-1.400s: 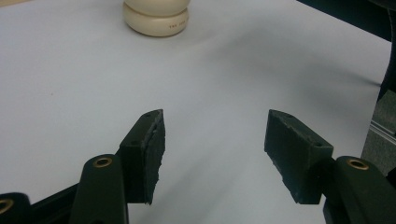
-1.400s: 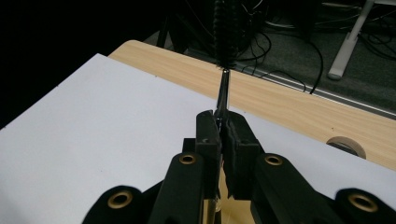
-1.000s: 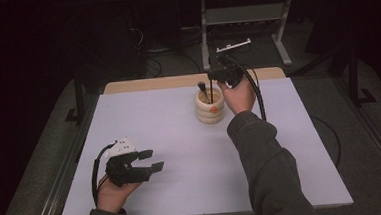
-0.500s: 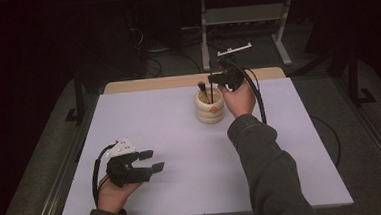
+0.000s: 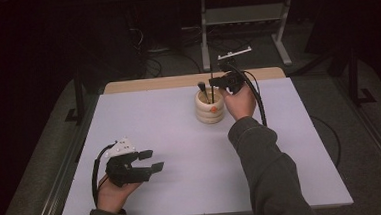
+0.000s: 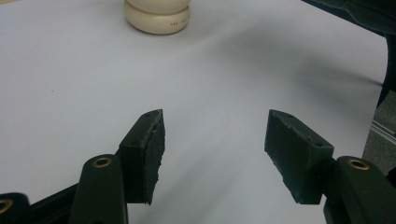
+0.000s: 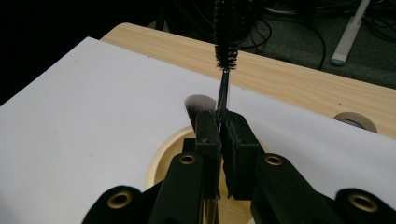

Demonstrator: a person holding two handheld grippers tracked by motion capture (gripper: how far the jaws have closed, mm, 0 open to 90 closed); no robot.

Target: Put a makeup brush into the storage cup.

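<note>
A cream ribbed cup point(image 5: 210, 111) stands at the back middle of the white table; its base point(image 6: 157, 17) also shows far off in the left gripper view. My right gripper point(image 5: 214, 82) is over the cup, shut on the thin stem of a black spoolie wand point(image 7: 226, 28) that points upward. A makeup brush point(image 7: 198, 103) with a grey-tipped head stands in the cup point(image 7: 161, 156) just beside my right gripper point(image 7: 222, 122). My left gripper point(image 5: 150, 160) rests at the front left, open, and nothing lies between its jaws point(image 6: 214, 135).
A white sheet point(image 5: 170, 139) covers the table, with a strip of bare wood point(image 5: 167, 82) along the back edge. Behind the table, a metal stand point(image 5: 243, 19) and cables sit on the dark floor. A sleeve point(image 5: 270, 172) crosses the right half of the table.
The right hand has shifted only slightly over the cup, still gripping the wand. The left gripper has stayed where it was.
</note>
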